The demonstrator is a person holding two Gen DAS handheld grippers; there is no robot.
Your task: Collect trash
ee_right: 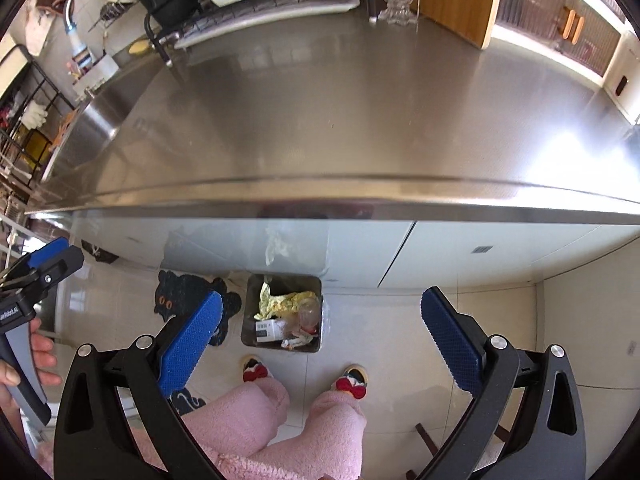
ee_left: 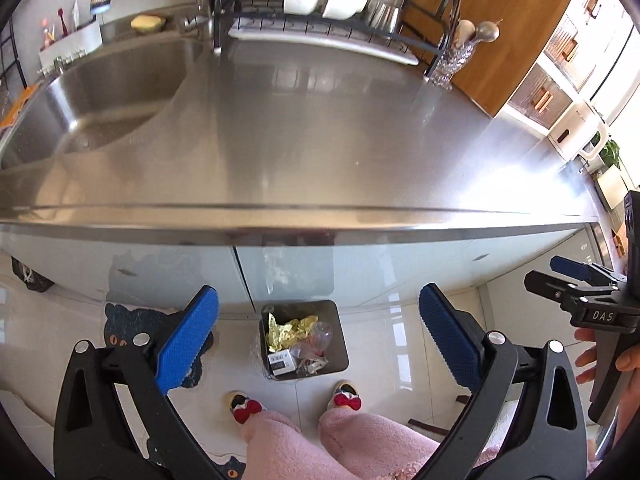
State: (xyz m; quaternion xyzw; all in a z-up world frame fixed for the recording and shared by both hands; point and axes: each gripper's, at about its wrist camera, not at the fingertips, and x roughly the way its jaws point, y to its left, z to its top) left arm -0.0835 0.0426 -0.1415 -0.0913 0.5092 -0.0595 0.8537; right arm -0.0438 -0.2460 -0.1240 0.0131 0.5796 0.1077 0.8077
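A small grey bin [ee_left: 338,340] stands on the floor against the counter front; it also shows in the right wrist view [ee_right: 250,308]. It holds crumpled yellow paper [ee_left: 288,330], a clear plastic bottle [ee_left: 320,334] and a small white box [ee_left: 280,358]. My left gripper [ee_left: 318,340] is open and empty, held high above the bin. My right gripper [ee_right: 320,338] is open and empty too, also above the bin. The right gripper shows at the right edge of the left wrist view [ee_left: 576,280]; the left one shows at the left edge of the right wrist view [ee_right: 44,264].
A bare steel counter [ee_left: 340,140] runs across, with a sink [ee_left: 108,92] at the left and a dish rack [ee_left: 320,20] at the back. A glass utensil holder [ee_left: 452,60] stands beside the rack. My feet in slippers [ee_left: 248,406] stand before the bin, by a cat mat [ee_right: 188,296].
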